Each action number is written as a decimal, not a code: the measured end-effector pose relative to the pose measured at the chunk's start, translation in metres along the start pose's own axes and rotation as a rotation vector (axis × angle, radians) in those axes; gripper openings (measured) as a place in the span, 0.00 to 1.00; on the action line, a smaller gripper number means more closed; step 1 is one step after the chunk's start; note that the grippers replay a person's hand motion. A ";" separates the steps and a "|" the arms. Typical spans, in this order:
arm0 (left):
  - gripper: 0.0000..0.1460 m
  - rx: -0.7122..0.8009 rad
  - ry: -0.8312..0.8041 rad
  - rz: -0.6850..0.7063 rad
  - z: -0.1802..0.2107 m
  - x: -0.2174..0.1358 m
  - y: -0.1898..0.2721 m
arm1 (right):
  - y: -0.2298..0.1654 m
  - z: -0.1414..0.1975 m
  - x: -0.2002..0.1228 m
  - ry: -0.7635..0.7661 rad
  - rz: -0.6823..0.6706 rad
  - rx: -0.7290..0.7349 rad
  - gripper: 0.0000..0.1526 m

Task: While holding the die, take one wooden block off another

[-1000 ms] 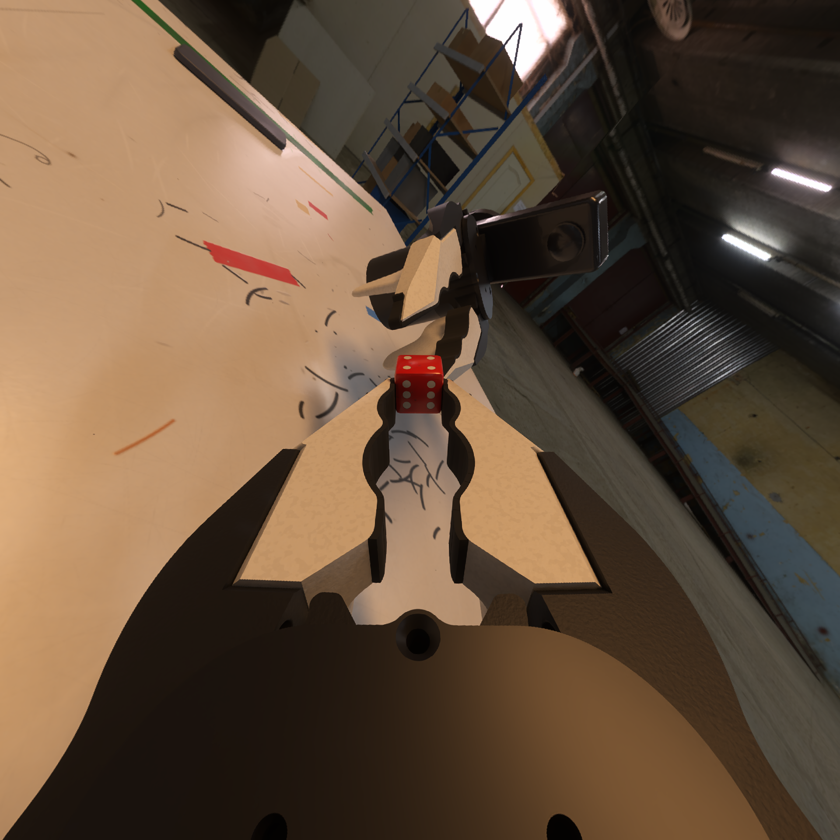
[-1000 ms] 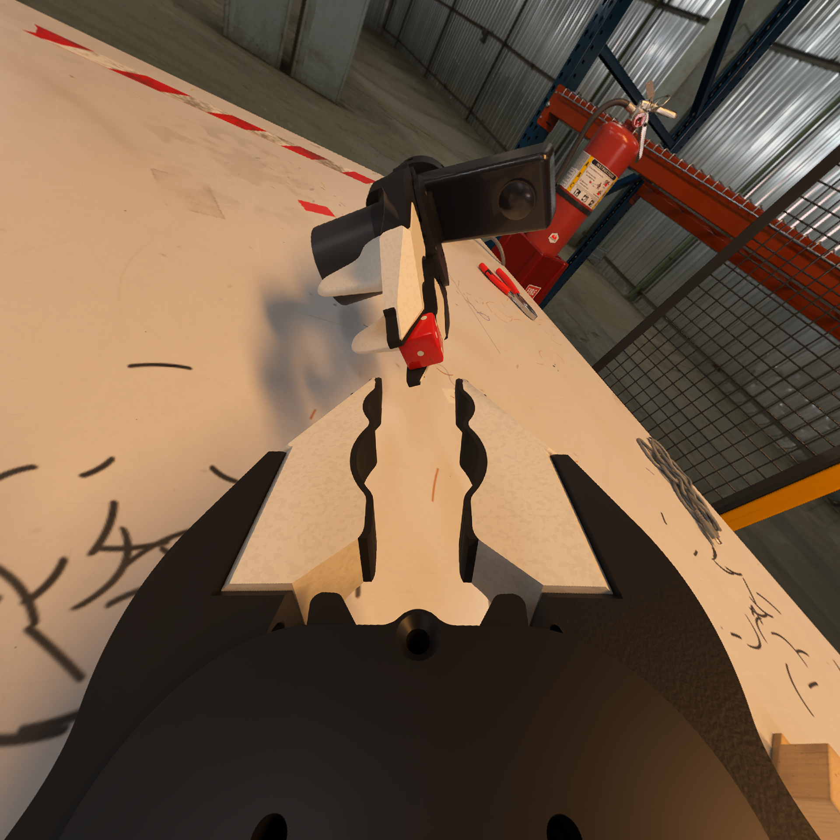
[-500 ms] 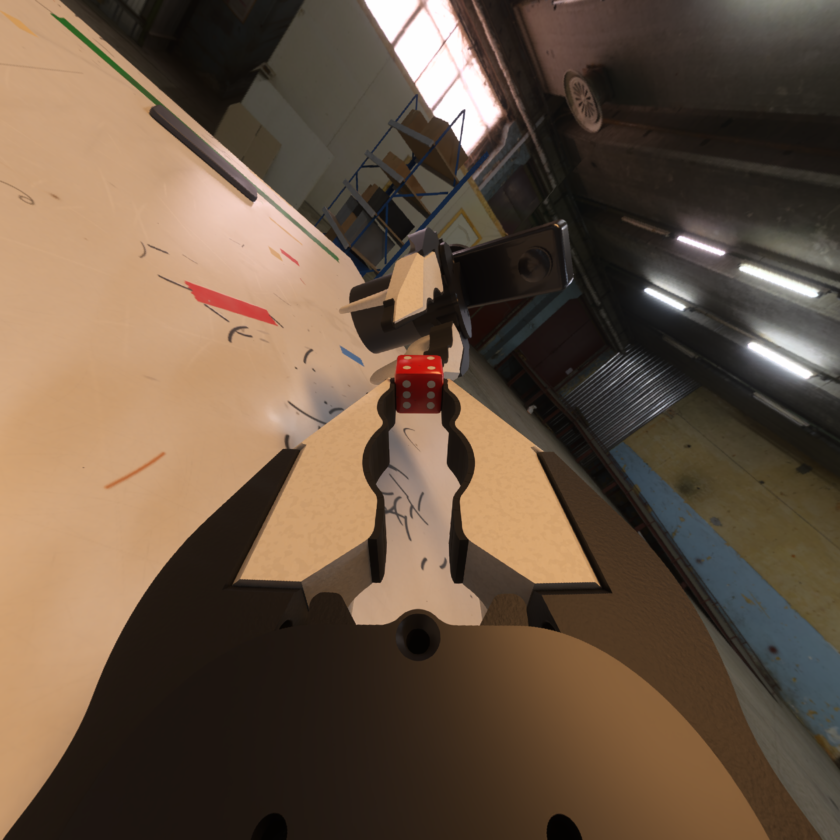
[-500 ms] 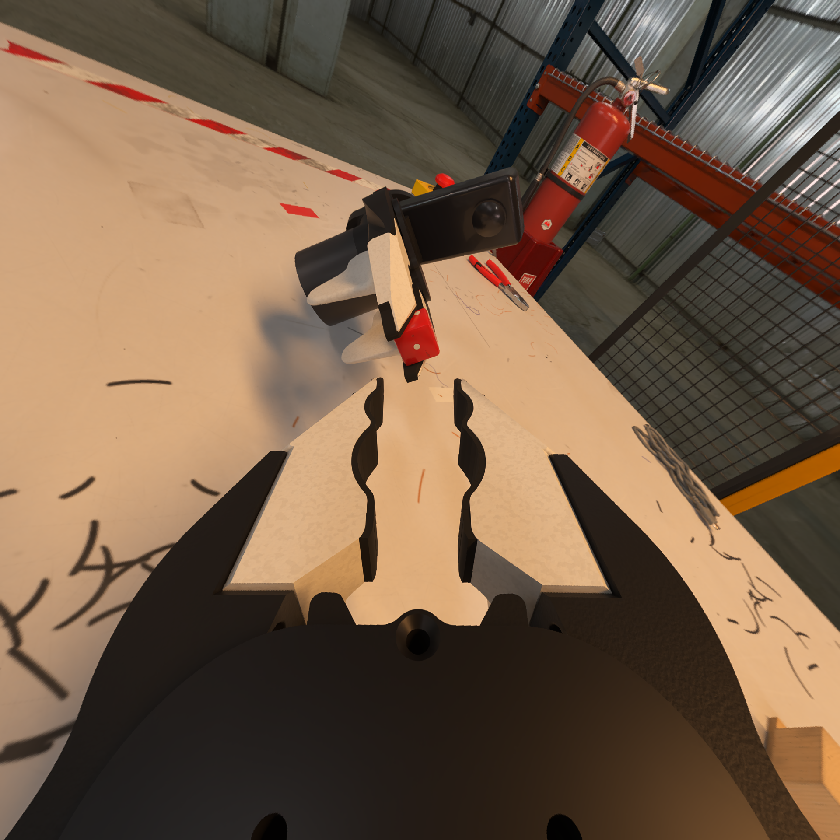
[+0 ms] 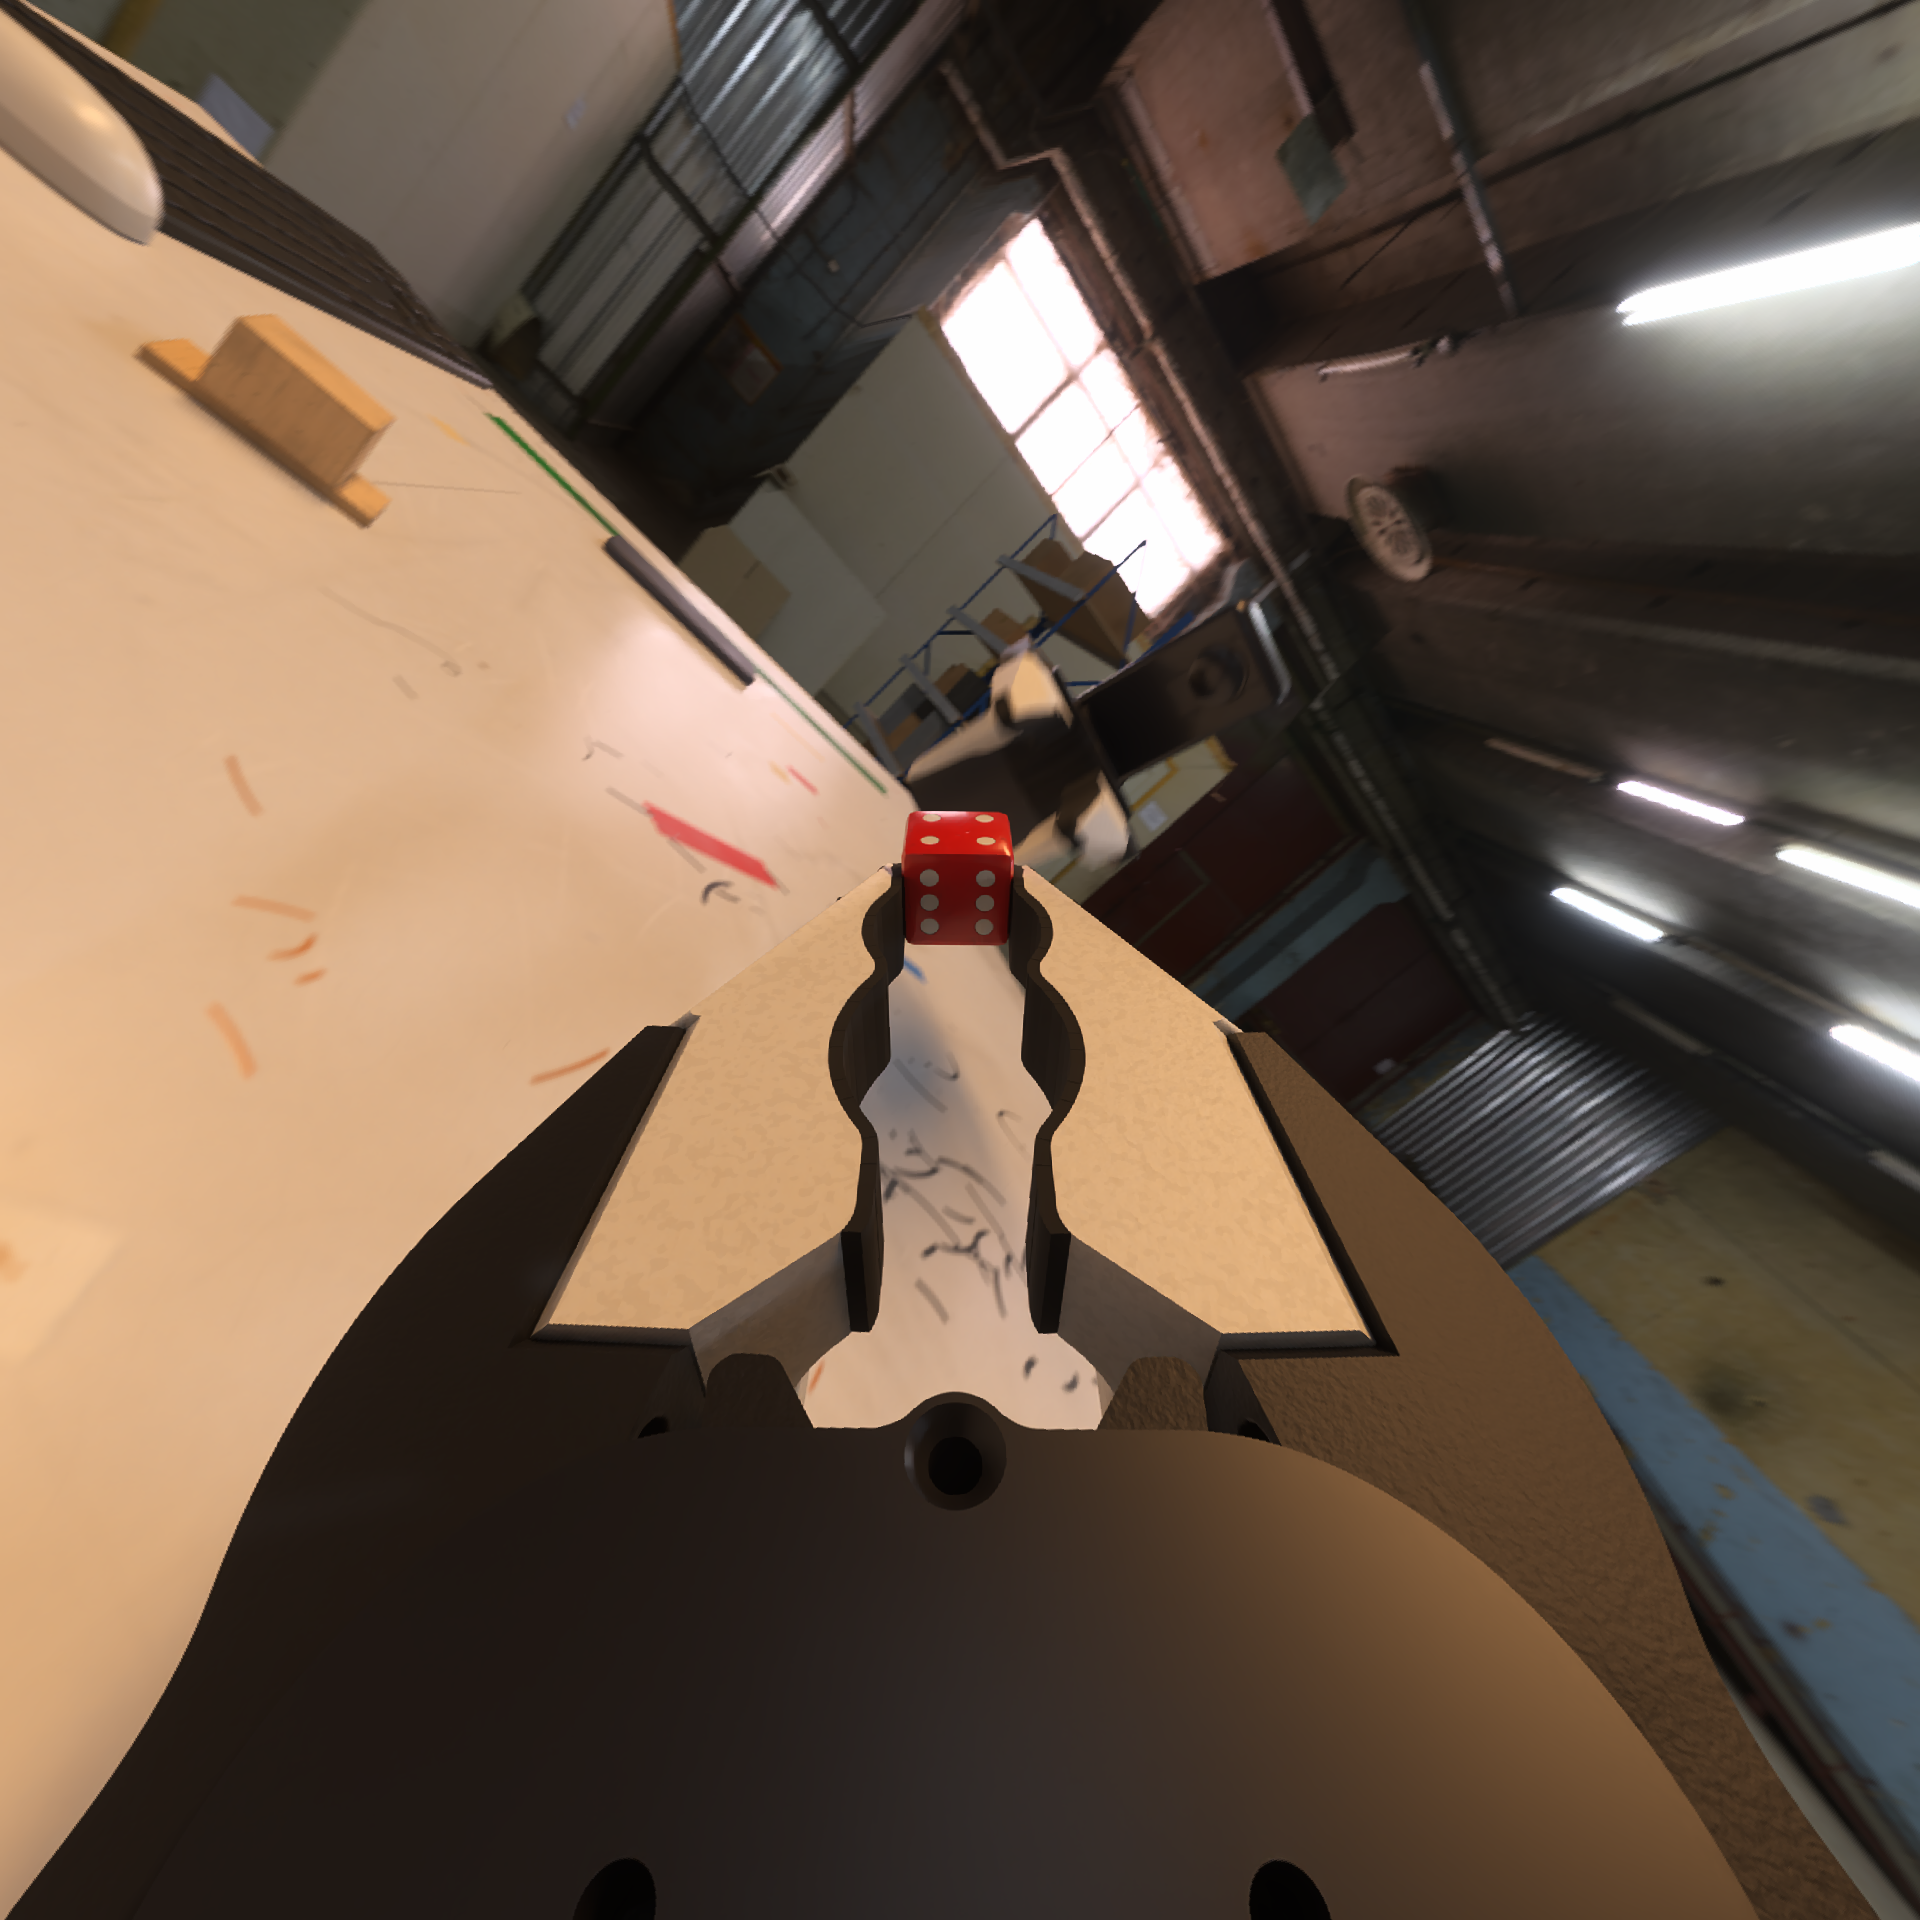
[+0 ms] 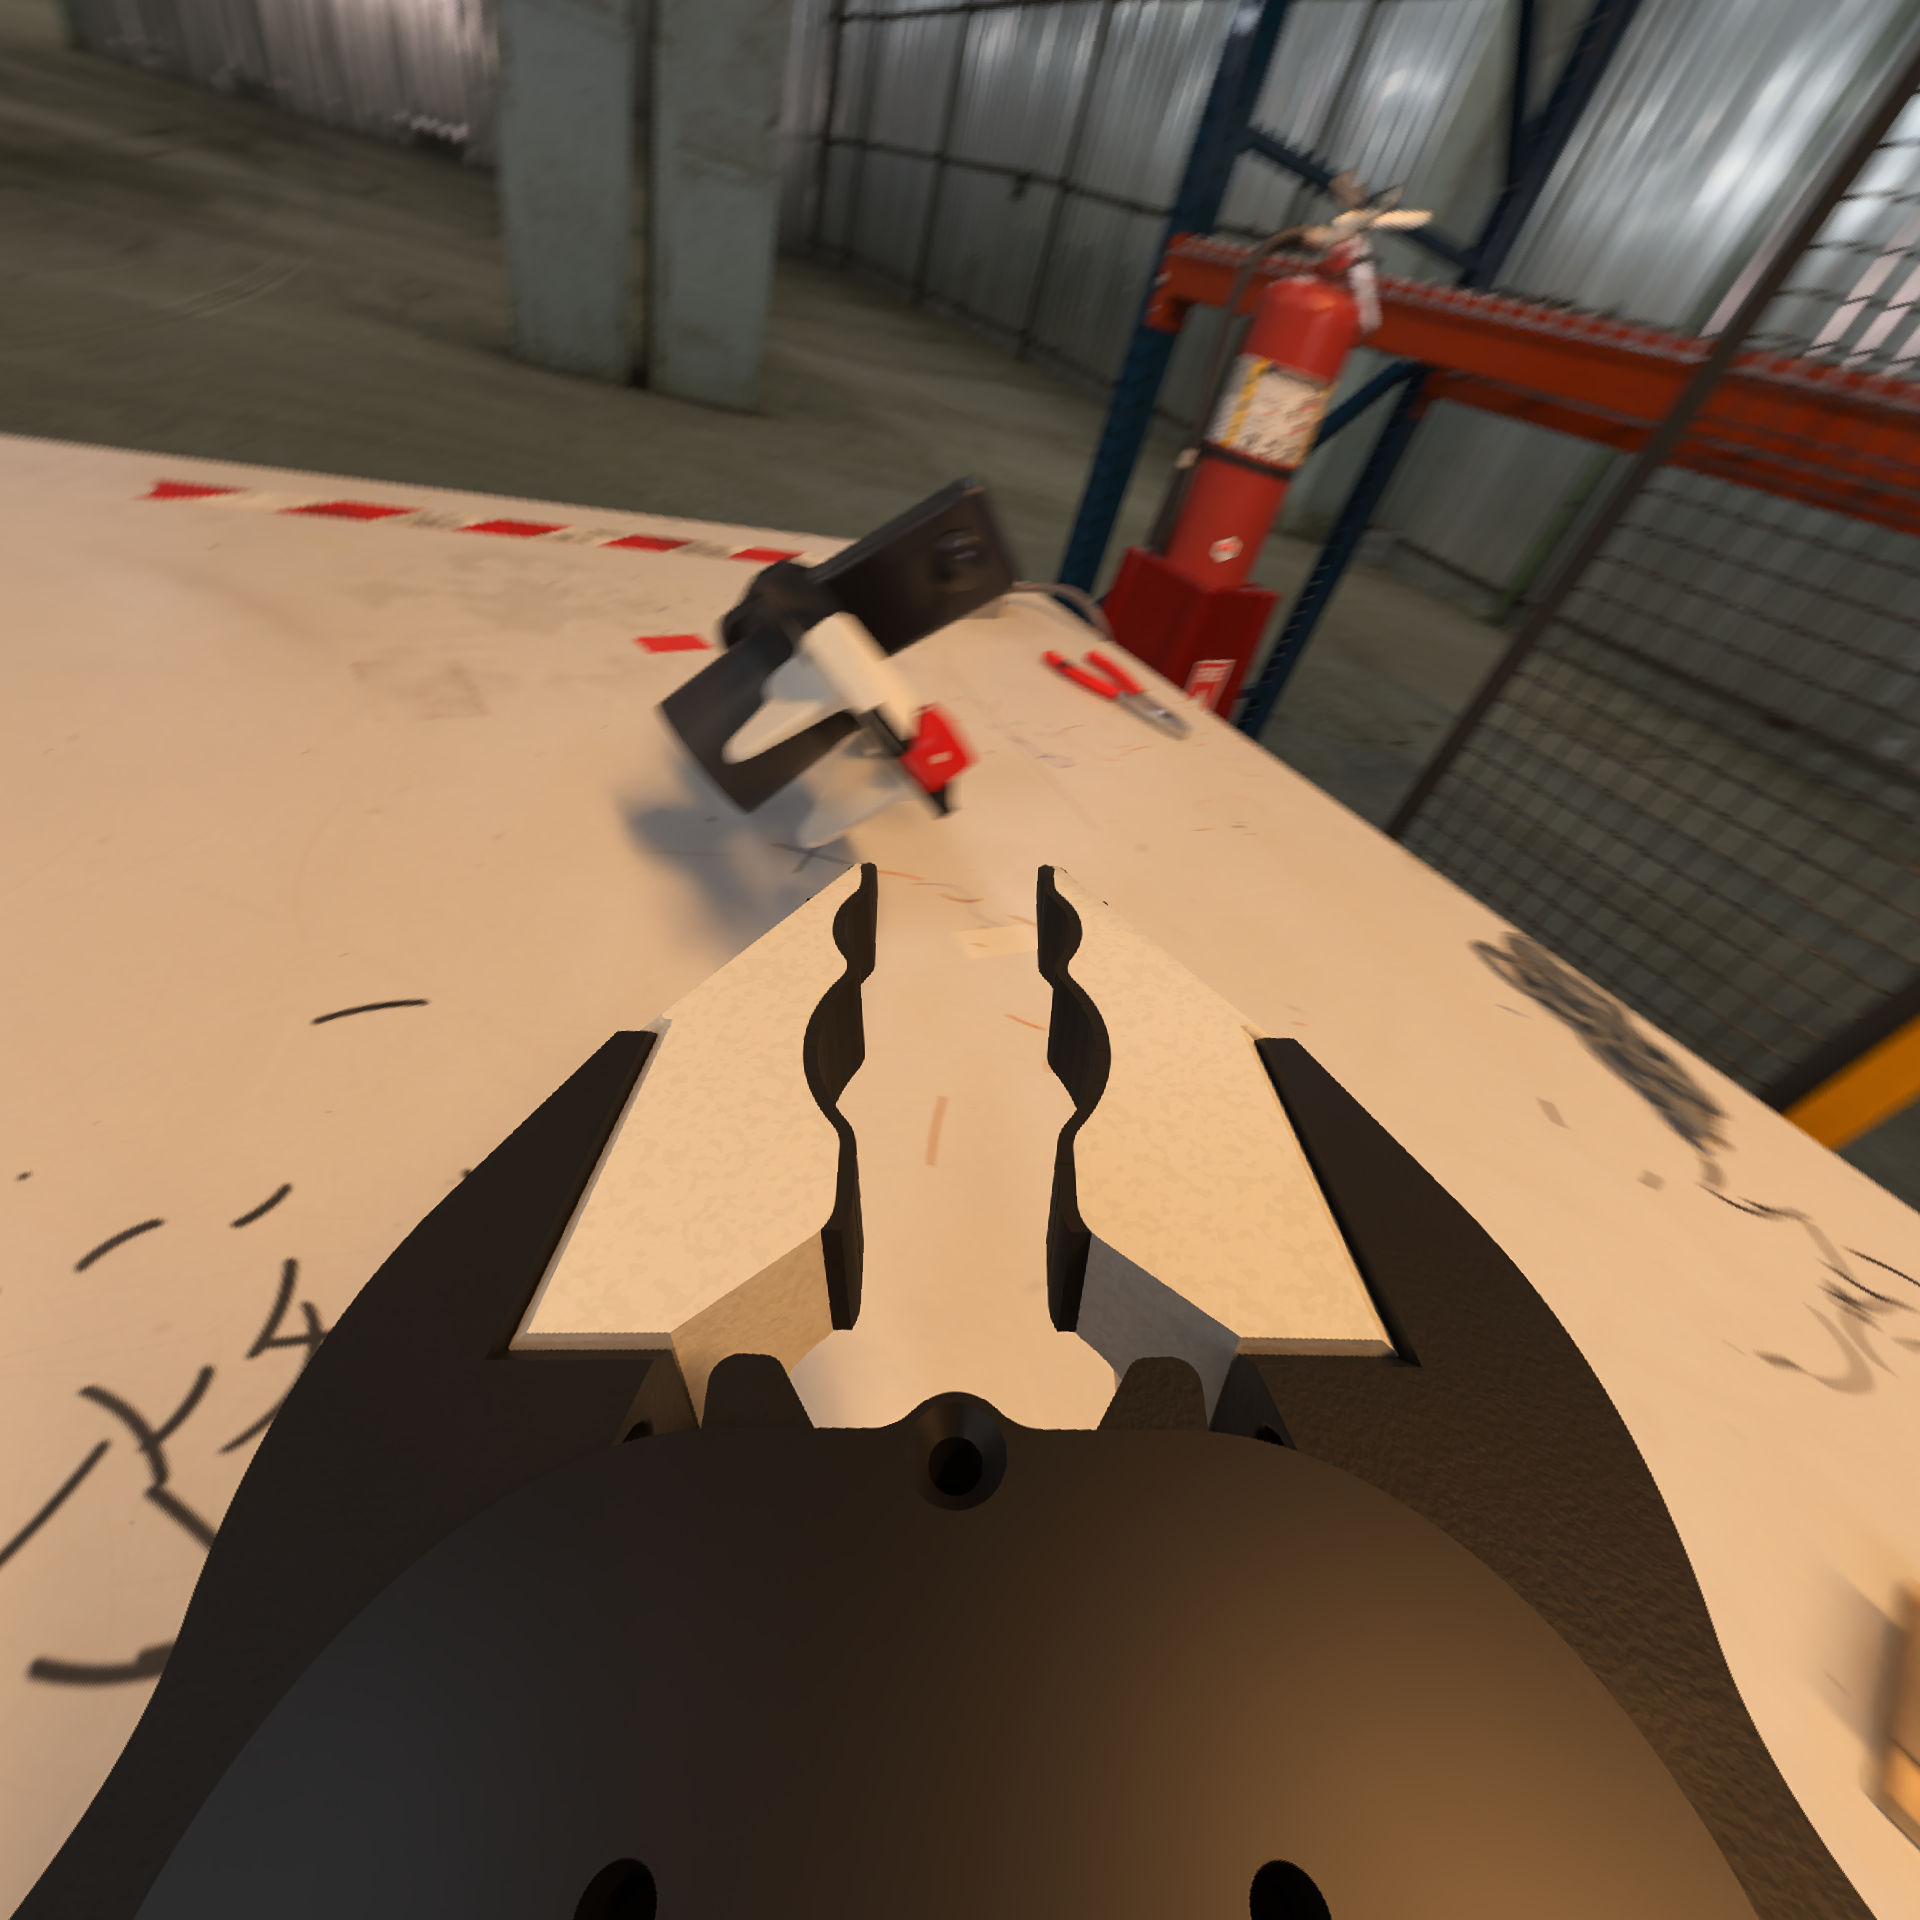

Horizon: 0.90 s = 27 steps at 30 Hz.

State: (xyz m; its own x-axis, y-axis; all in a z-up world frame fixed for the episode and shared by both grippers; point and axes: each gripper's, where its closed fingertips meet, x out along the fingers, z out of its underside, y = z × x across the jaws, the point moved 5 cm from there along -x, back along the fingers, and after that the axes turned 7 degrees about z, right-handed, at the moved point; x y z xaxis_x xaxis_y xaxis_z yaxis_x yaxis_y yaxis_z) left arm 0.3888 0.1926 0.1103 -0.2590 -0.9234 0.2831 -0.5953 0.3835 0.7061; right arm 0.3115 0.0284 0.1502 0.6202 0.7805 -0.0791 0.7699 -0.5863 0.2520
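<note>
My left gripper [image 5: 957,896] is shut on a red die [image 5: 957,878] with white pips, held at the fingertips above the table. In the right wrist view the left gripper [image 6: 925,769] shows ahead with the die [image 6: 937,745] in it. A thick wooden block [image 5: 291,400] sits on a thin flat wooden block [image 5: 358,499] at the far left of the table in the left wrist view. My right gripper [image 6: 956,883] is open and empty above the table. It shows blurred beyond the die in the left wrist view [image 5: 1049,758].
The pale scribbled table [image 6: 312,831] has a dark bar [image 5: 675,613] near its far edge and red pliers [image 6: 1107,686] by the far right corner. A white rounded object [image 5: 78,156] lies at top left. A blurred wooden piece [image 6: 1901,1704] sits at the right edge.
Both grippers have drawn apart and turned. The left gripper still holds the die and its view now takes in the stacked blocks. The right gripper stays open.
</note>
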 end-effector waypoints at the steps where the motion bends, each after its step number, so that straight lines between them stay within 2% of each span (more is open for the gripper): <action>1: 0.13 0.022 -0.025 -0.018 0.008 -0.003 0.000 | 0.009 -0.002 -0.010 0.011 0.041 0.000 0.20; 3: 0.13 0.083 -0.165 0.026 0.023 0.017 0.007 | 0.002 0.003 -0.009 -0.029 0.035 -0.054 0.20; 4: 0.13 0.157 -0.197 0.000 0.017 0.021 0.009 | -0.001 0.008 -0.004 -0.045 0.007 -0.039 0.21; 7: 0.13 0.199 -0.135 -0.049 0.005 0.004 0.004 | 0.016 0.020 0.001 -0.082 -0.009 0.059 0.21; 10: 0.13 0.253 -0.147 -0.127 0.007 -0.017 -0.001 | 0.021 0.037 0.002 -0.148 -0.034 0.124 0.21; 15: 0.13 0.372 -0.207 -0.204 0.010 -0.025 0.000 | 0.024 0.049 0.003 -0.242 -0.060 0.199 0.21; 21: 0.13 0.476 -0.259 -0.239 0.020 -0.027 0.004 | 0.019 0.054 0.013 -0.331 -0.065 0.141 0.21; 27: 0.13 0.543 -0.229 -0.266 0.021 -0.034 0.011 | 0.009 0.052 0.034 -0.447 -0.111 0.108 0.22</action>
State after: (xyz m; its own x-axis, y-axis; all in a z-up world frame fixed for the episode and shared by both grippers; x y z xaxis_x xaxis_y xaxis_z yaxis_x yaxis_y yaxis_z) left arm 0.3753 0.2279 0.0947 -0.1695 -0.9846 -0.0439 -0.9460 0.1500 0.2873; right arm 0.3471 0.0381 0.0992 0.5188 0.6835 -0.5135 0.8319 -0.5421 0.1190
